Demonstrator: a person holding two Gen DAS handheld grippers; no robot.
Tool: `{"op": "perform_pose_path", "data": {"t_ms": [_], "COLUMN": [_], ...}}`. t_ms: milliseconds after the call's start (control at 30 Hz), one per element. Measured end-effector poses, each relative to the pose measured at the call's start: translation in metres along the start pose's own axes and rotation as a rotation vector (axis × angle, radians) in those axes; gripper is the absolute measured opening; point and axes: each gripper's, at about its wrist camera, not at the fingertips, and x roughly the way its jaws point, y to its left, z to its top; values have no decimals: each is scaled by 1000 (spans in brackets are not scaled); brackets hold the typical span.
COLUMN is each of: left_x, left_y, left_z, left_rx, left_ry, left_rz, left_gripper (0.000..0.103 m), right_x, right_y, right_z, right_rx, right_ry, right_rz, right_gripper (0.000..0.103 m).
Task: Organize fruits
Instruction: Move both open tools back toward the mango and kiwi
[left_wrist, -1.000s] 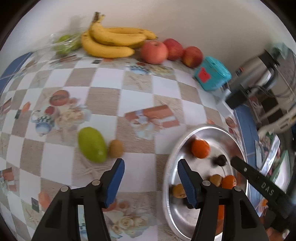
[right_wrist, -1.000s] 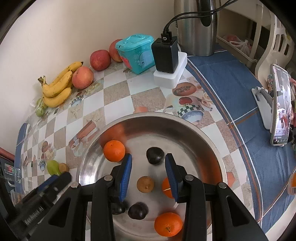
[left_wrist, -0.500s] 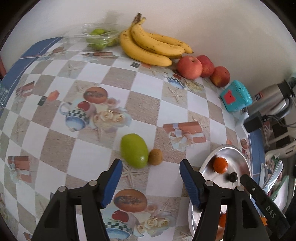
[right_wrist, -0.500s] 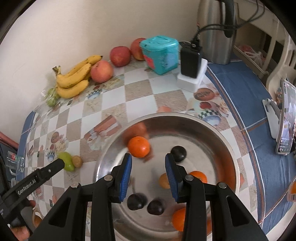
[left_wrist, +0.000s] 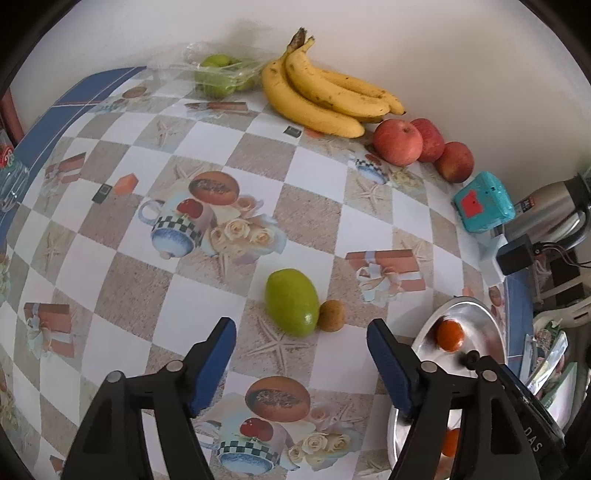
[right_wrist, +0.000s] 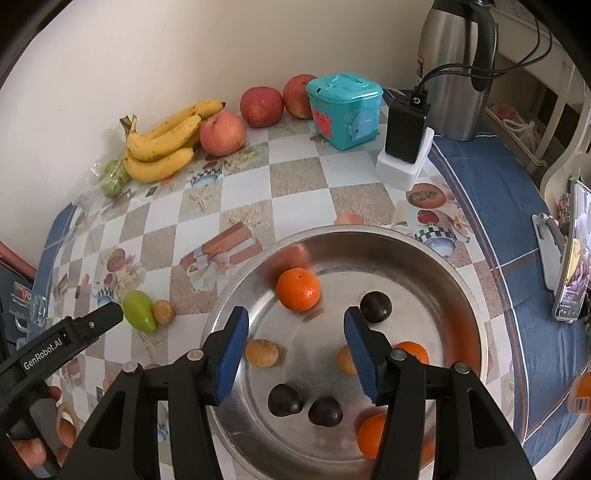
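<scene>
So the green mango (left_wrist: 292, 302) and the little brown fruit (left_wrist: 331, 315) touching it are now dead ahead of the left gripper (left_wrist: 301, 363), which a second ago sat half over the steel bowl (right_wrist: 476, 306). Its jaws are opening, nothing between them, so I'd guess the mango's next. Right gripper (right_wrist: 293, 349) is opening too, empty over the bowl's tangerine (right_wrist: 298, 289).

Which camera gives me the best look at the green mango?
Left wrist view: the green mango lies large and unobstructed ahead of the left gripper, beside a small brown fruit. The right wrist view shows it small, near the left edge.
</scene>
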Motion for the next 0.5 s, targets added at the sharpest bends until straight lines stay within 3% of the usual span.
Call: {"op": "perform_pose_path", "data": {"t_ms": [100, 200, 300, 500], "left_x": [2, 3, 4, 4], "left_y": [4, 7, 9, 14], "left_z": [-1, -1, -1, 0], "left_rx": [-13, -23, -27, -41], "left_ry": [0, -1, -7, -15], "left_rz": [13, 20, 32, 51], "left_gripper": [85, 88, 99, 103], "right_x": [4, 5, 7, 9], "right_y": [0, 2, 4, 6], "right_z": [-1, -2, -3, -5], "right_rx": [-10, -23, -34, -67], "right_ry": [8, 8, 12, -3], "right_rz": [-9, -8, -10, -27], "right_gripper": [70, 71, 74, 84]}}
